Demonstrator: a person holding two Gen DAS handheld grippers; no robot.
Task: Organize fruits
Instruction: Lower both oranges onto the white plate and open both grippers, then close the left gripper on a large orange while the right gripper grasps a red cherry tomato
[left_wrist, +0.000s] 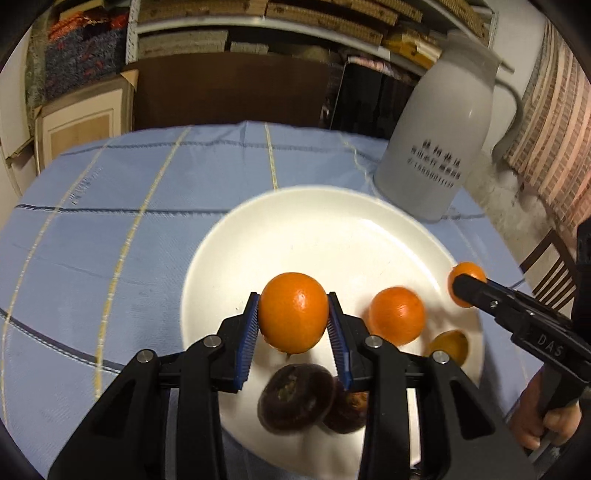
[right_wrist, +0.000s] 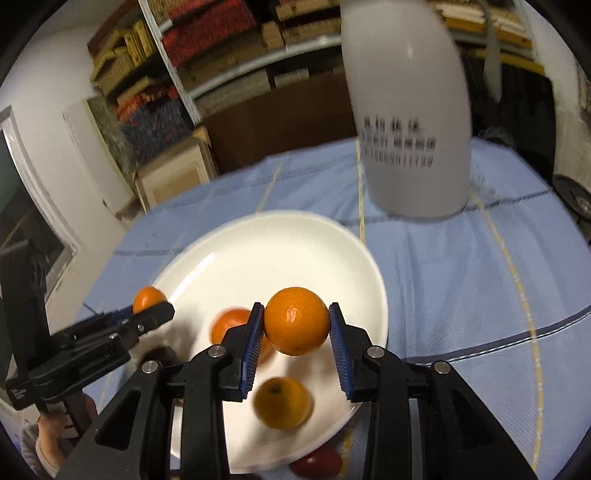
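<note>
Both grippers carry a mandarin above the white plate (left_wrist: 207, 266). The left gripper (left_wrist: 293, 317) is clamped on a round mandarin (left_wrist: 293, 312), blue ribbed pads pressing its sides — no long axis shows, and a small dimple faces the camera. The right gripper (right_wrist: 297, 325) pinches another mandarin (right_wrist: 297, 321) the same way, its pale dimple also facing the lens.

Nearest on the plate lie two dark brown round fruits (left_wrist: 295, 400); farther right sit a loose mandarin (left_wrist: 397, 315) and a yellower citrus (left_wrist: 448, 347). A red fruit (right_wrist: 319, 463) peeks from under the plate's near rim.

Beyond, a blue checked tablecloth (left_wrist: 110, 229) — a white jug (left_wrist: 439, 140) stands far right. Shelves of stacked goods (left_wrist: 258, 29) back the room.
</note>
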